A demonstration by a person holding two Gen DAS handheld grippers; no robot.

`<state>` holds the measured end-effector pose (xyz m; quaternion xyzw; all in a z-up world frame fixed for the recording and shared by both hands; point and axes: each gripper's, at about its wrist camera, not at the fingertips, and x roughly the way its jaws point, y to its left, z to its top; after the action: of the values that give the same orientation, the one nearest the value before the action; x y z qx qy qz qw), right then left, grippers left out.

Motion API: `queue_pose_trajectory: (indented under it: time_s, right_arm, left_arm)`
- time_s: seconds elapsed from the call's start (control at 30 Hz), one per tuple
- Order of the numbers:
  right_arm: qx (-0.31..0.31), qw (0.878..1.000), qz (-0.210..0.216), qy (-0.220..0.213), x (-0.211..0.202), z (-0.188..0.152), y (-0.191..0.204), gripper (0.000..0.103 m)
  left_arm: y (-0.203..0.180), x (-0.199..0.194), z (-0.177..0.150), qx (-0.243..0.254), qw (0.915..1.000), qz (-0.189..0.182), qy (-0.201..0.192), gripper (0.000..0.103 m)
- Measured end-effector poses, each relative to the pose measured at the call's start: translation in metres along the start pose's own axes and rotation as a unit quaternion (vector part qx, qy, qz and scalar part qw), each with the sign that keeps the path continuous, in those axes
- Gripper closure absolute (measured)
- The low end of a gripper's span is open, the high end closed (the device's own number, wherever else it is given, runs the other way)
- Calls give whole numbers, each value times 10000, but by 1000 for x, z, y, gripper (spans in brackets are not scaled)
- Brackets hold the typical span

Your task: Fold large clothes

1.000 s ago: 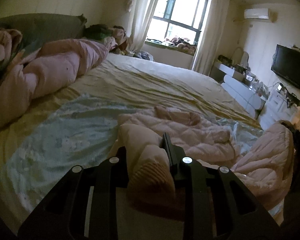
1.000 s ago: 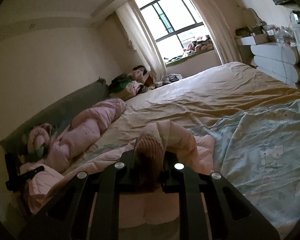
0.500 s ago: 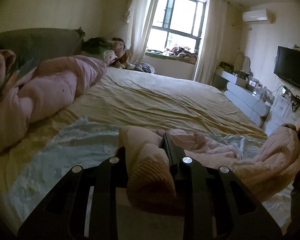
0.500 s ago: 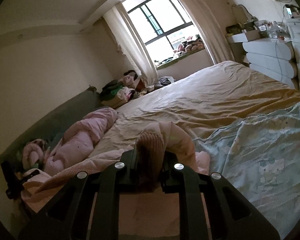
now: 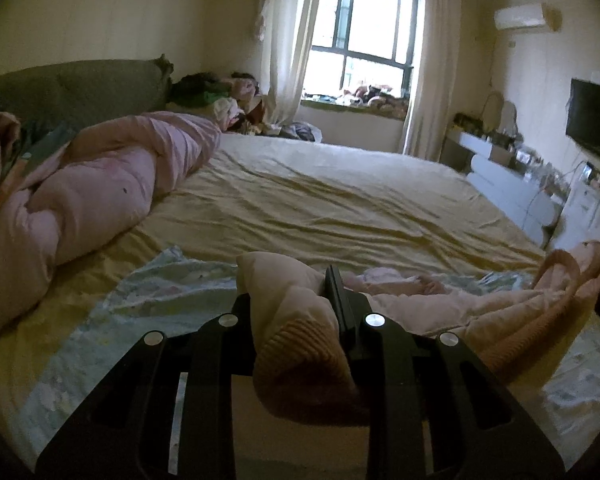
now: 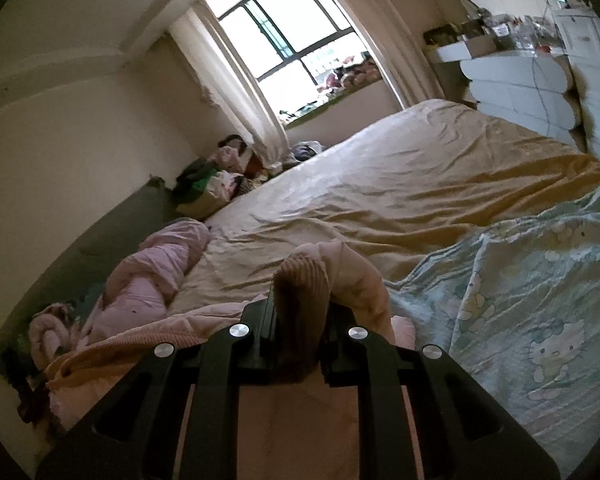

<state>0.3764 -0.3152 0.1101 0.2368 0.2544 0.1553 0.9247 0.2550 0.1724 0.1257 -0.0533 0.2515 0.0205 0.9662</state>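
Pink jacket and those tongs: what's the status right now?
Left tongs and right tongs both shut on pink jacket, ribbed edge pinched. Jacket over blue sheet. Nothing in the way.

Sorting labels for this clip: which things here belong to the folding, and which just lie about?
In the job: pale pink quilted jacket; left hand-held gripper; right hand-held gripper.
Lying about: rolled pink duvet; light blue cartoon-print sheet; black wall television.
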Motion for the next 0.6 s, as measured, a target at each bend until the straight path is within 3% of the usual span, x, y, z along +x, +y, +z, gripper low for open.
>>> queue_pose_trajectory:
  time_s: [0.33, 0.6]
  right_arm:
    - [34, 9981, -569, 242, 54, -8, -14, 89]
    - [184, 9937, -927, 608, 101, -13, -28, 88]
  left_arm:
    - [-1, 45, -3, -58, 9999, 122, 52, 83]
    - [6, 78, -12, -291, 9994, -17, 159, 72]
